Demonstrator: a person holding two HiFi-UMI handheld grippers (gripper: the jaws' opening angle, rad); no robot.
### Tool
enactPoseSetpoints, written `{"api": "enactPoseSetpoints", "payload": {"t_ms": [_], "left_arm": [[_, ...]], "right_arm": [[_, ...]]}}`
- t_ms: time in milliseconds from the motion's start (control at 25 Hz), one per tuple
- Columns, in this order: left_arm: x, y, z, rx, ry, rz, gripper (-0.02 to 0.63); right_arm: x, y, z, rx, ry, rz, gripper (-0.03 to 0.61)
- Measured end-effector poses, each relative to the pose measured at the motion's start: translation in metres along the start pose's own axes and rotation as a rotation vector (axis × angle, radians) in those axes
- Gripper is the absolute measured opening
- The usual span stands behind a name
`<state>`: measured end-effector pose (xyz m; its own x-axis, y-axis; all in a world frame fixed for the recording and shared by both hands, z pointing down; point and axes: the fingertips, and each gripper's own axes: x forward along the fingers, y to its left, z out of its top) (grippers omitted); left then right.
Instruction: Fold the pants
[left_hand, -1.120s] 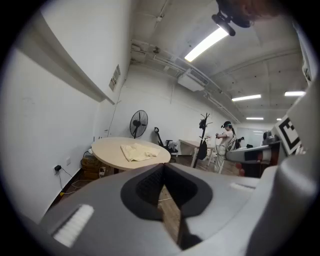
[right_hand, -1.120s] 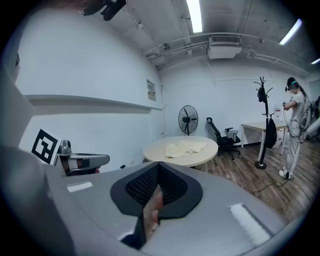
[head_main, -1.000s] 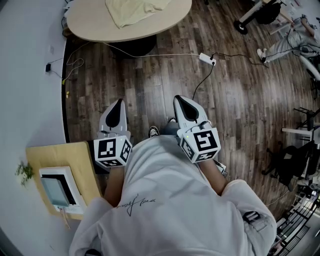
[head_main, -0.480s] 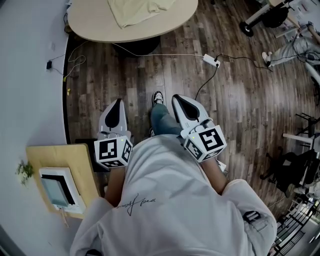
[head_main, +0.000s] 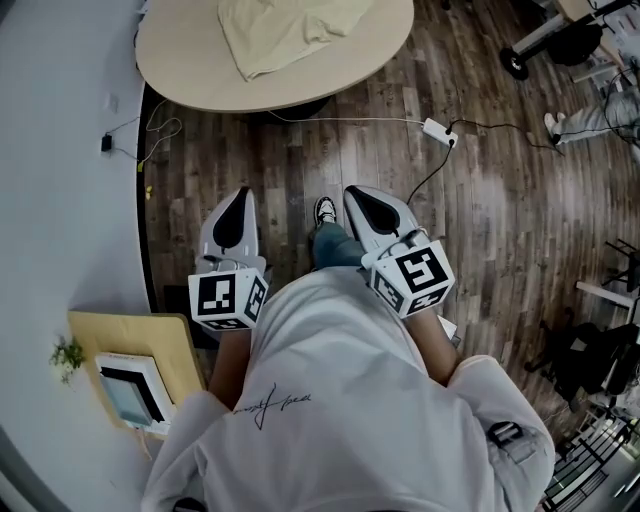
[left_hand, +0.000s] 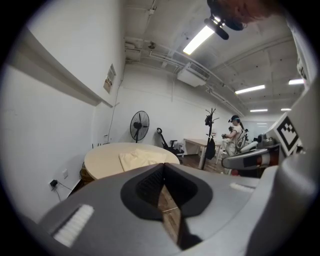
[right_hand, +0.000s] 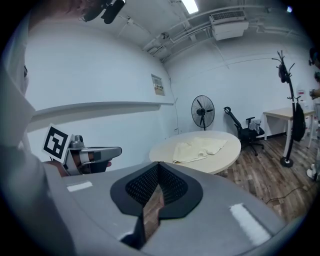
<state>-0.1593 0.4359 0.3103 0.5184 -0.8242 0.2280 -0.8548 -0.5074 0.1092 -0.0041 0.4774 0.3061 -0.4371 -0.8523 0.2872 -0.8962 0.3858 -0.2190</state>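
Seen from the head view, the person in a white top stands on the dark wooden plank floor (head_main: 480, 200) and holds both tongs out low in front, side by side. The left gripper (head_main: 237, 198), grey with a black-and-white marker cube, is clenched with nothing in it. So is the right gripper (head_main: 360, 198), its twin. I think they are empty because there is nothing to grab yet. The pale yellow cloth pants (head_main: 285, 30) lie rumpled on the round, light tan table (head_main: 180, 80), well apart from both tongs. One dark shoe (head_main: 325, 210) is out in front, so I think the person is on the way there. A white power strip (head_main: 437, 130) and its cord lie on the floor off to the right, out of the way. From the left gripper view, the two grey jaws meet at their tips, and only a thin strip of floor shows between them. They point across the room at the table, where the pants sit near the middle, not yet folded. A black fan on a stand (left_hand: 139, 125) stands behind the table by the white wall. From the right gripper view, the jaws are pressed together too, with nothing between them. The table is ahead, and the pants are spread on its top. Both tongs aim that way, so I think they are getting lined up to reach the cloth. No fold has begun.
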Motion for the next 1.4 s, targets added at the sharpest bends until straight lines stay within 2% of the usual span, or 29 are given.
{"api": "enactPoseSetpoints", "payload": {"t_ms": [360, 680, 920, 1120, 1320, 1400], "left_arm": [[0.091, 0.025, 0.040, 0.093, 0.012, -0.025, 0.054], [0.142, 0.050, 0.048, 0.086, 0.046, -0.006, 0.054], [0.164, 0.079, 0.050, 0.083, 0.078, 0.027, 0.054], [0.174, 0.082, 0.047, 0.049, 0.104, 0.059, 0.054], [0.176, 0.094, 0.049, 0.051, 0.116, 0.067, 0.054], [0.176, 0.102, 0.052, 0.040, 0.112, 0.076, 0.054]], "right_arm": [[0.056, -0.068, 0.026, 0.017, 0.033, -0.006, -0.002], [0.097, -0.109, 0.034, 0.026, 0.070, -0.009, -0.002], [0.127, -0.132, 0.036, 0.022, 0.108, -0.001, -0.002], [0.139, -0.148, 0.035, 0.023, 0.149, 0.021, -0.002], [0.160, -0.134, 0.021, 0.016, 0.198, 0.088, -0.002], [0.165, -0.135, 0.019, 0.020, 0.210, 0.084, -0.002]]}}
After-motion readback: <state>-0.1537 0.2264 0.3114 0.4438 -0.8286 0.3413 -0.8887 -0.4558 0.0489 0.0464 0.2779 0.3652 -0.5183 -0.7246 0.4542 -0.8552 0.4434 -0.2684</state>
